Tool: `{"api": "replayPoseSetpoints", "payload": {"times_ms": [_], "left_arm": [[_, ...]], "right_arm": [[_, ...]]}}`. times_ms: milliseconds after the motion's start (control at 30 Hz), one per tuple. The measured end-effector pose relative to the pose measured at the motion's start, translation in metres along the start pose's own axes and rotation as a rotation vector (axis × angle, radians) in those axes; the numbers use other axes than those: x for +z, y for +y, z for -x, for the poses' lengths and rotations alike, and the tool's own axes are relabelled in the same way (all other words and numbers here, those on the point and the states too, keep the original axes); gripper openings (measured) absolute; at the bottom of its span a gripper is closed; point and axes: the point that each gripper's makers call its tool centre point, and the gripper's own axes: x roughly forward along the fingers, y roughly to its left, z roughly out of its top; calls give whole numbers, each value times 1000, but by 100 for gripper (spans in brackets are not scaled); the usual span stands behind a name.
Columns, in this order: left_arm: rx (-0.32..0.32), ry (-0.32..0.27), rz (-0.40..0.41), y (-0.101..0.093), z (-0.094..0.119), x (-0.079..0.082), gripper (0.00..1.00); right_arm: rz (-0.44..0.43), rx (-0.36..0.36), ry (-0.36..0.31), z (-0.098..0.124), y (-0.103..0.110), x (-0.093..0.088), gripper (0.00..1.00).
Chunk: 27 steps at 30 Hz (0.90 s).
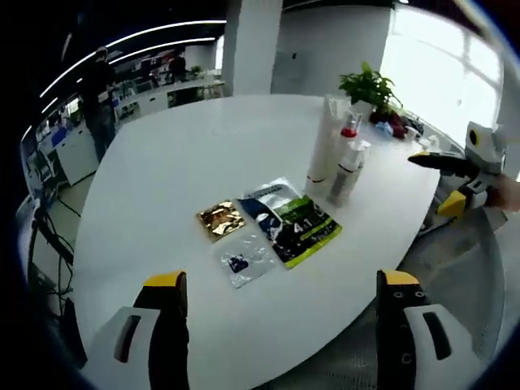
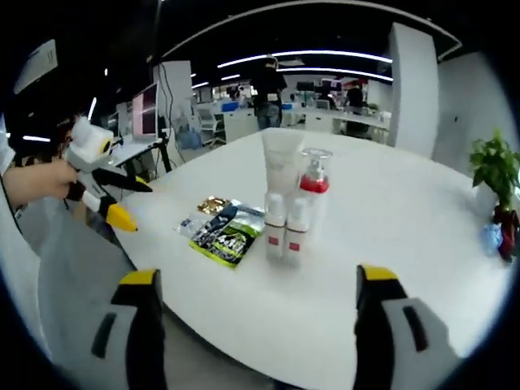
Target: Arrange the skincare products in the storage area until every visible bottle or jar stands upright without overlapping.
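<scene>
On the white table (image 1: 179, 162) a tight cluster of skincare containers is seen standing upright: a tall white tube (image 2: 281, 166) resting on its cap, a pump bottle (image 2: 312, 195) with a red collar, and two small bottles (image 2: 285, 230) with red bands in front, all touching or just beside one another. Beside the cluster, flat sachets are laid out: a green-and-black packet (image 1: 302, 229), a gold packet (image 1: 220, 218) and a clear packet (image 1: 244, 260), the green one partly overlapped by a dark-and-silver packet (image 1: 262, 201). The left gripper (image 1: 280, 292) is held short of the table edge with jaws wide apart and nothing between them; the right gripper (image 2: 256, 288) is likewise spread wide and empty, near the table edge facing the bottles. The containers are judged to be light, rigid plastic with smooth, somewhat slippery walls; the tall tube is expected to tip easily and is best taken at mid-body, the small bottles low on the body below the caps. The sachets are judged limp and thin, to be pinched at an edge.
</scene>
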Motion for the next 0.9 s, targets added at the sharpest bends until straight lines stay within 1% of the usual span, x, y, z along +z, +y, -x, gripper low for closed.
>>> {"api": "replayPoseSetpoints", "payload": {"times_ms": [167, 267, 367, 433, 567, 767, 900], "left_arm": [[34, -33, 33, -1, 16, -6, 97], [47, -43, 38, -3, 23, -8, 97], [82, -78, 31, -1, 30, -6, 97], [104, -115, 24, 2, 32, 0, 97], [111, -139, 17, 2, 34, 2, 97], [121, -137, 15, 3, 33, 2, 97], [121, -140, 24, 4, 33, 2, 97]], "right_arm": [[-25, -15, -22, 11, -2, -3, 100], [-17, -35, -51, 15, -2, -1, 100], [-2, -49, -84, 17, -2, 3, 100], [11, -59, -88, 16, -2, 2, 100], [30, -62, -102, 15, -1, 6, 100], [5, -64, -107, 15, -4, 5, 100], [3, -67, -105, 15, -4, 4, 99]]}}
